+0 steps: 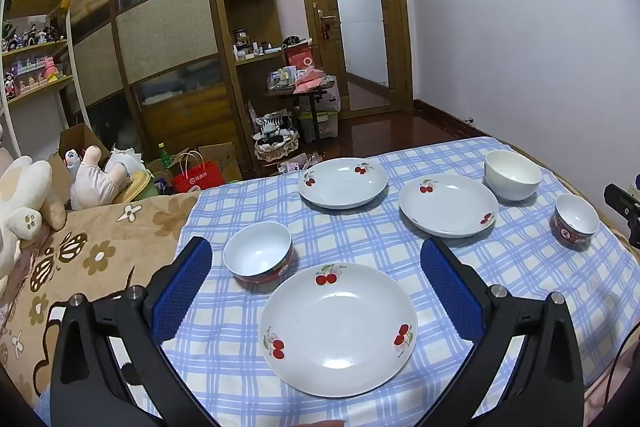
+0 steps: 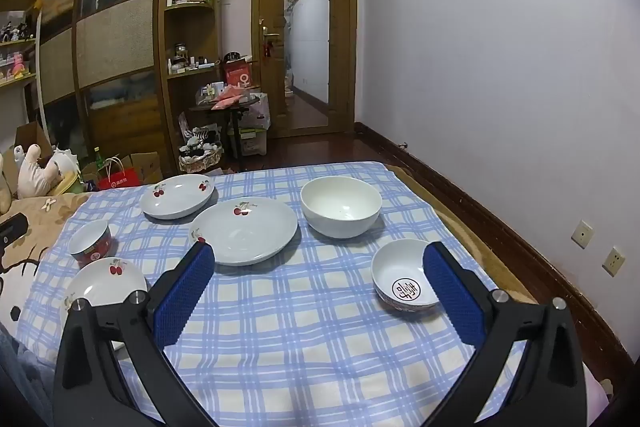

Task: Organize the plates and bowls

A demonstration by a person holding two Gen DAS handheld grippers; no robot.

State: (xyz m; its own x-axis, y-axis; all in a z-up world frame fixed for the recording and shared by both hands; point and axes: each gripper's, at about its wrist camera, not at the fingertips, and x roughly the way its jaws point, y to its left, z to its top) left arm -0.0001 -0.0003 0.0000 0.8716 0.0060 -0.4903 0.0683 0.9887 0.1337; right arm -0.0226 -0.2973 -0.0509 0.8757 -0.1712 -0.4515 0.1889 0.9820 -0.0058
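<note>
Nothing picked up yet: three plates, three bowls lie spread on the checked cloth point(image 2: 304, 327).
Left gripper point(image 1: 316, 275) wide, empty, over near plate point(image 1: 338, 331); right gripper point(image 2: 318, 275) wide, empty, beside near-right bowl point(image 2: 400, 285). Next: probably stack plates.

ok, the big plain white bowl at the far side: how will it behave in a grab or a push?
The big white bowl looks glazed, so probably slick and breakable. Its thick walls suggest real weight. Pushed, it may drag and bunch the checked cloth rather than slide.
</note>
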